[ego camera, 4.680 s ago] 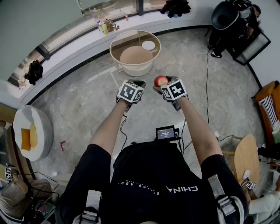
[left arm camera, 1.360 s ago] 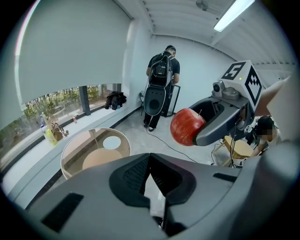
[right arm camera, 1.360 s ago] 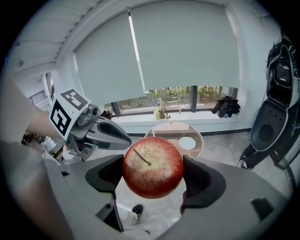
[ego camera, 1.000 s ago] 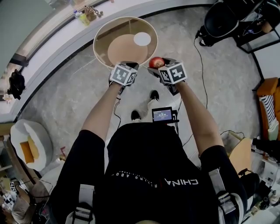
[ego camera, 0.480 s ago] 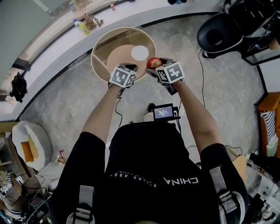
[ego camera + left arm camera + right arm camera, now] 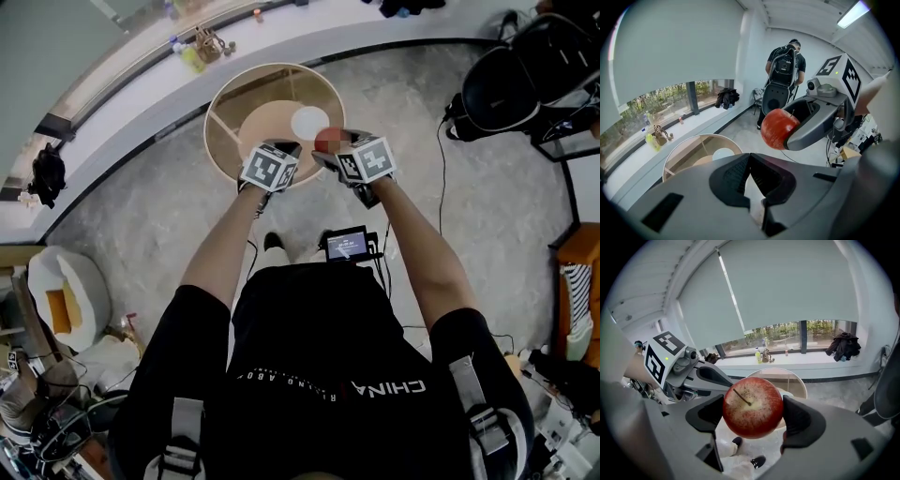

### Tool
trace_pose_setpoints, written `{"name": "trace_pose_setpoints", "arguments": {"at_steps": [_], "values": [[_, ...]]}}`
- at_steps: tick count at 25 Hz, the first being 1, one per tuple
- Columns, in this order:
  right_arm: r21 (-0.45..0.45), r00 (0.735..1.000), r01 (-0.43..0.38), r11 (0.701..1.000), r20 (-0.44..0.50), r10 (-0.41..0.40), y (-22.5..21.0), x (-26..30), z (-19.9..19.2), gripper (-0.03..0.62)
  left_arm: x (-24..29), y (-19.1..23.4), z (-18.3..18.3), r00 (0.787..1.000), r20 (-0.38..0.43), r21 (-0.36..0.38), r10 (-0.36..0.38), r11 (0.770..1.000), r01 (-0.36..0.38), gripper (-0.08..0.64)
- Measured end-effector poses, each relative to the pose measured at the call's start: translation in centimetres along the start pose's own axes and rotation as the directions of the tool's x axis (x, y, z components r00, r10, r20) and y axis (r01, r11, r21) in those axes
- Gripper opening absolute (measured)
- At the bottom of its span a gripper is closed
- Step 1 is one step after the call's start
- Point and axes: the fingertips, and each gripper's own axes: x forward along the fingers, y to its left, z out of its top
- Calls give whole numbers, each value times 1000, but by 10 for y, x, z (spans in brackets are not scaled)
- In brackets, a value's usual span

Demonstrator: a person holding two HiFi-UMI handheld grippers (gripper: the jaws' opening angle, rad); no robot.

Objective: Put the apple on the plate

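A red apple sits between the jaws of my right gripper, which is shut on it, stem up. The left gripper view shows the apple to the right, held in the air. A small white plate lies on the round wood-rimmed glass table. In the head view the apple hangs at the plate's near right edge. My left gripper is shut with nothing in it, over the table's near rim, to the left of the apple.
A long white windowsill with bottles curves behind the table. A black chair and cables stand at the upper right. A white pouf is at the left. A person stands by the far wall.
The person has walked up to the table. Both grippers now reach over its near rim, and the apple has come close to the plate. Both grips are unchanged.
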Motion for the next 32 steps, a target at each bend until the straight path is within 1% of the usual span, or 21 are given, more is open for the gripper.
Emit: {"name": "trace_pose_setpoints", "arguments": {"at_steps": [5,9,11,19,25,32], "values": [[18,1000,15,1000,1,-15,5,16,14,389,-4,22,-2,1000,-3,5,-20,1000,20,18],[29,1000,16,999,-3,-16,1,37,24,390,2,52,-2,1000,-3,-2,-12,1000,12,18],[32,1000,16,999,-5,-16,1,41,28,389,2,60,-2,1000,-6,-5,-13,1000,13,18],[45,1000,22,999,-7,-21,5,35,27,388,-3,56,-3,1000,-7,-2,-20,1000,20,18],[50,1000,17,999,-12,-16,-10,36,22,388,8,54,1,1000,-15,-5,-18,1000,18,18],[52,999,-21,998,-42,23,-38,50,19,389,29,60,7,999,-41,-25,-3,1000,2,18]]}}
